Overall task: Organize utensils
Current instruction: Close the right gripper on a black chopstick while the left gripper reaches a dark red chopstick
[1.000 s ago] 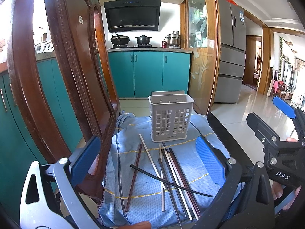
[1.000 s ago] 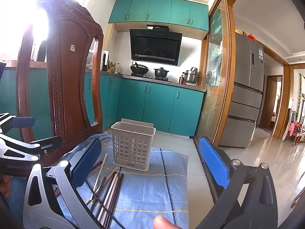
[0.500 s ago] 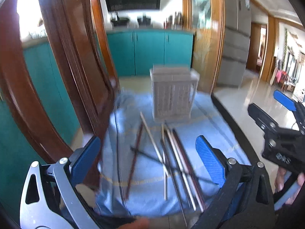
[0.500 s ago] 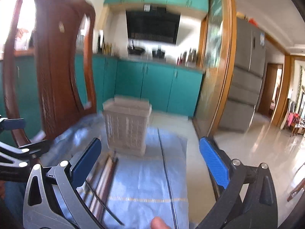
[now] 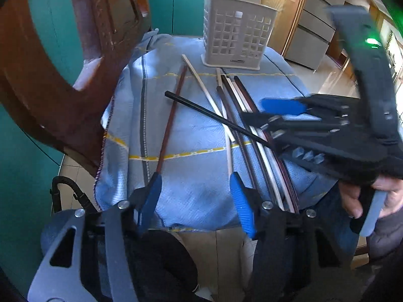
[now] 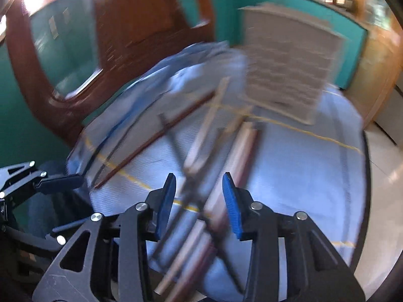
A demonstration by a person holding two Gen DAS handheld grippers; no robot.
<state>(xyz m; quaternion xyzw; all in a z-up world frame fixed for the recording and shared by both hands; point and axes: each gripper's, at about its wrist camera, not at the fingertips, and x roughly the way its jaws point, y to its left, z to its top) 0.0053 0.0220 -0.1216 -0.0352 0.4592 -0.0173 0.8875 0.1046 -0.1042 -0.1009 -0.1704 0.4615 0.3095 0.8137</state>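
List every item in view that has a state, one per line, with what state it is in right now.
Pale slotted plastic utensil basket: upright on the cloth, no chopstick seen inside.
Black chopstick: lying crosswise over the others.
Reddish-brown chopstick: lying flat, apart from the bundle.
Bundle of light and dark chopsticks: lying loose, roughly parallel.
Blue checked cloth: spread out, rumpled at the far left.
Left gripper: closing, nothing between its fingers.
Right gripper: closing over the bundle, no grip yet.
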